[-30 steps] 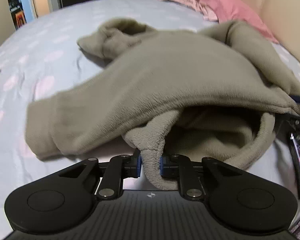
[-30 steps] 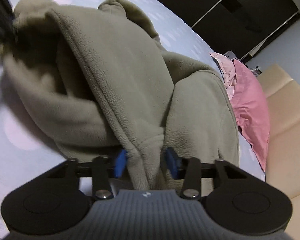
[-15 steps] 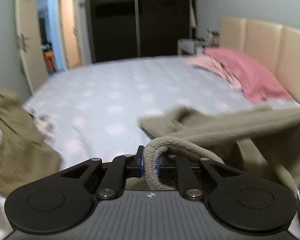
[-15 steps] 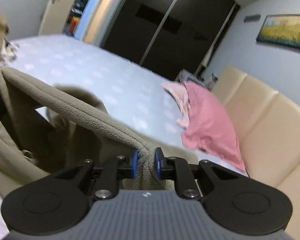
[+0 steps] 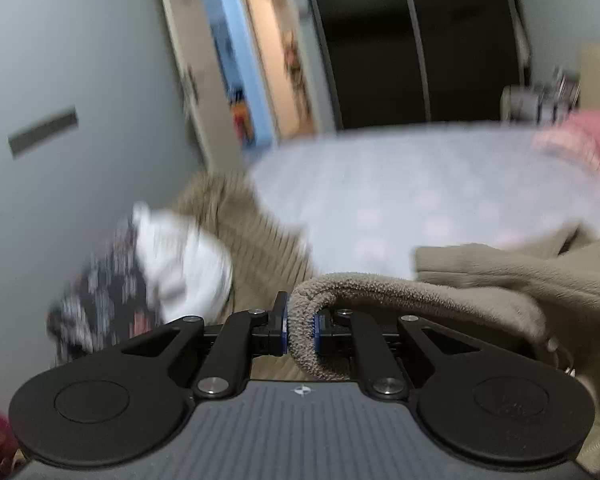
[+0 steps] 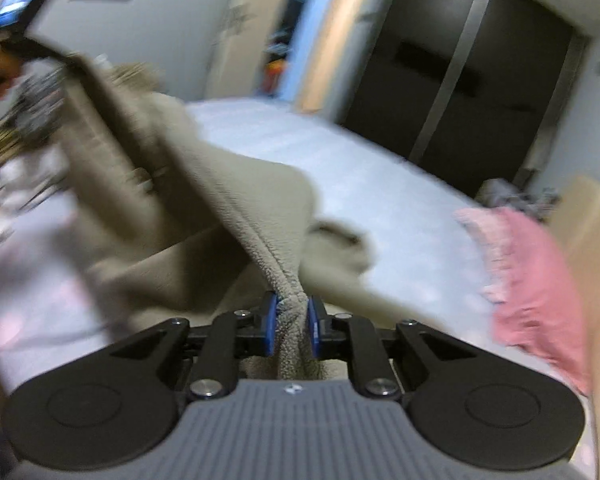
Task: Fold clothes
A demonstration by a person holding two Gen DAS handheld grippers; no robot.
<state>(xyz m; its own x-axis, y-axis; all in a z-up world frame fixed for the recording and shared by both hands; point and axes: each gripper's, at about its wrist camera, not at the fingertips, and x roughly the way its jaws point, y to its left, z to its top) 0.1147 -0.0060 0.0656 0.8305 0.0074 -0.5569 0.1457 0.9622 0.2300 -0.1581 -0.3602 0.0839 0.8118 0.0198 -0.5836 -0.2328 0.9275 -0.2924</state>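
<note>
The fleece garment (image 5: 500, 276) is thick, nubby cloth, matt and rough-piled, its looped texture plain where the left gripper (image 5: 300, 330) pinches it. The right gripper (image 6: 292, 330) has matt black plastic links, bright metal rivets, glossy blue pads and a ribbed grey body. The bed sheet (image 6: 380, 184) looks like smooth, matt cloth. The pink cloth (image 6: 532, 280) at the bed's right edge looks soft. The wardrobe doors (image 6: 460, 72) are dark and faintly glossy.

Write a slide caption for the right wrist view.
Right gripper pinches a beige fleece garment, lifted above the bed.
</note>
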